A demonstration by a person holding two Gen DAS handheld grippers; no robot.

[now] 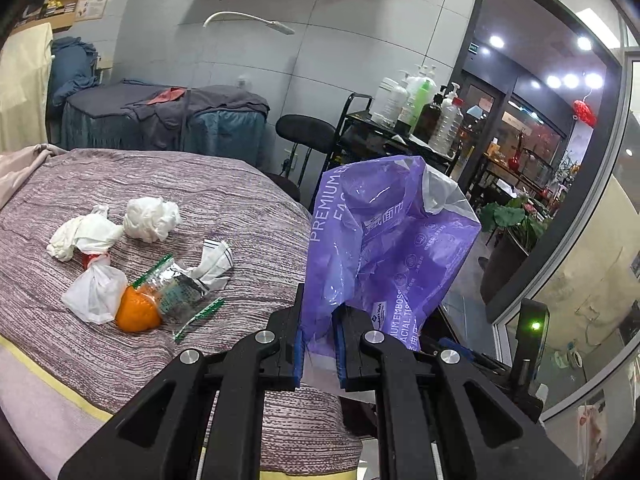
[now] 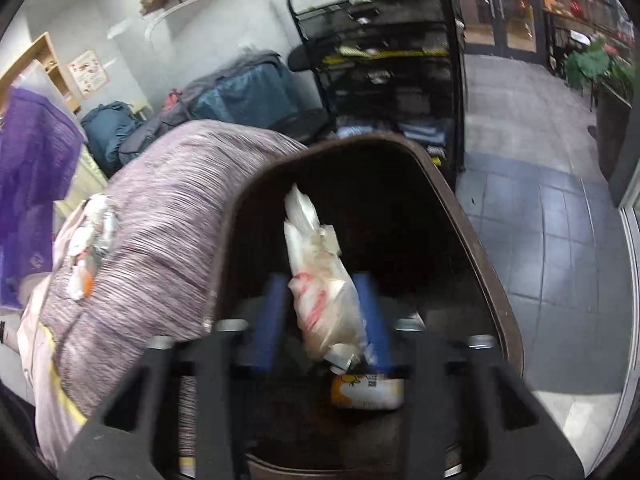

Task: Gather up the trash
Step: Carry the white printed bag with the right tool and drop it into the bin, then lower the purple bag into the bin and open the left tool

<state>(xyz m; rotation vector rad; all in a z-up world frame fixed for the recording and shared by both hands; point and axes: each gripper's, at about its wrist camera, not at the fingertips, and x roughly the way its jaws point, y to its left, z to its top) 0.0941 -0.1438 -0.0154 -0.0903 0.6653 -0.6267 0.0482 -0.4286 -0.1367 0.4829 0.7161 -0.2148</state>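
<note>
Here, white bag (image 2: 324, 288) between right fingers (image 2: 372, 312)

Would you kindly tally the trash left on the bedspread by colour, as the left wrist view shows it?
White: 4 (tissue wad, twisted bag, knotted bag, crumpled wrapper)
Orange: 1 (orange)
Clear with green strip: 1 (zip pouch)
Total: 6
</note>
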